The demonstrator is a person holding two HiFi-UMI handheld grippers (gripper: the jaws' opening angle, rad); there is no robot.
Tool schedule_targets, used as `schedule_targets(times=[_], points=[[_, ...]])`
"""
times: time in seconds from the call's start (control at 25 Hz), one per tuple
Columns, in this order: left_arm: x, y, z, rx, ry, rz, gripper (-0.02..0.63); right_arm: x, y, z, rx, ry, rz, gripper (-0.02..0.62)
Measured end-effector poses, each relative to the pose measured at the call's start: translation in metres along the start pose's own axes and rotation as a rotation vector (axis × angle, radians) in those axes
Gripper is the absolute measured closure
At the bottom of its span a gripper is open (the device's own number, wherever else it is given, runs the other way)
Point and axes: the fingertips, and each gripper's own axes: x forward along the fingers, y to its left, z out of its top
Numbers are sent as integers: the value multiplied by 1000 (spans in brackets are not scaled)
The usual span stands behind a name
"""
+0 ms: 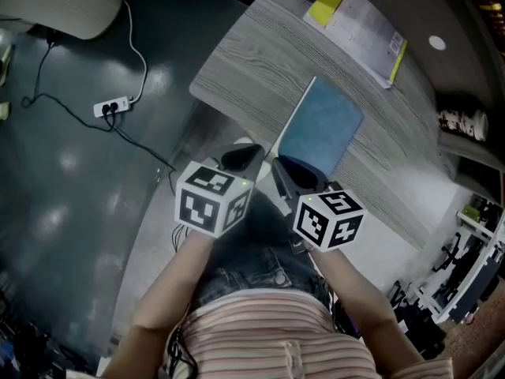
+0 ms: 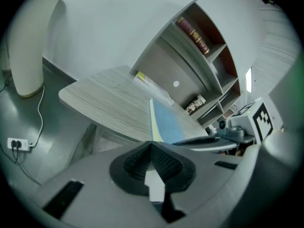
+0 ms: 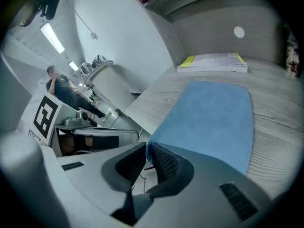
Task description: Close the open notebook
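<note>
Right tongs [image 3: 146,147], barely parted and empty, sit at the near corner of the blue notebook [image 3: 213,118], mid-frame on the bench [image 3: 278,127] and seemingly shut; left tongs [image 2: 151,147] clenched empty; cover looks light, bendy, so pinch its free edge.

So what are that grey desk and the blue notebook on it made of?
The desk looks like wood or wood-effect laminate: matte grey, with fine straight grain lines running across it. The blue notebook has a plain matte cover with no glare, perhaps card or a soft-touch coating; the pictures leave that open.
</note>
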Motion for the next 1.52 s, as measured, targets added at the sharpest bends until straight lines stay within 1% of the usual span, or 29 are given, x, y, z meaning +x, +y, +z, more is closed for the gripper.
schedule_targets(times=[0.44, 0.72, 0.84, 1.0, 1.24, 1.36, 1.52], points=[[3, 6, 0, -27, 1, 20, 594, 8, -2, -3, -21, 40, 11, 538], [3, 6, 3, -14, 12, 32, 594, 9, 3, -5, -61, 67, -8, 518], [3, 6, 6, -4, 16, 46, 594, 7, 4, -4, -45, 73, -1, 511], [3, 5, 9, 13, 20, 53, 594, 1, 9, 2, 9, 37, 46, 502], [2, 0, 10, 29, 24, 54, 594, -7, 21, 11, 7, -14, 100, 489], [2, -2, 11, 44, 27, 52, 594, -15, 22, 17, -1, -59, 103, 494], [1, -9, 15, 66, 28, 42, 594, -28, 18, 25, 7, -131, 93, 523]])
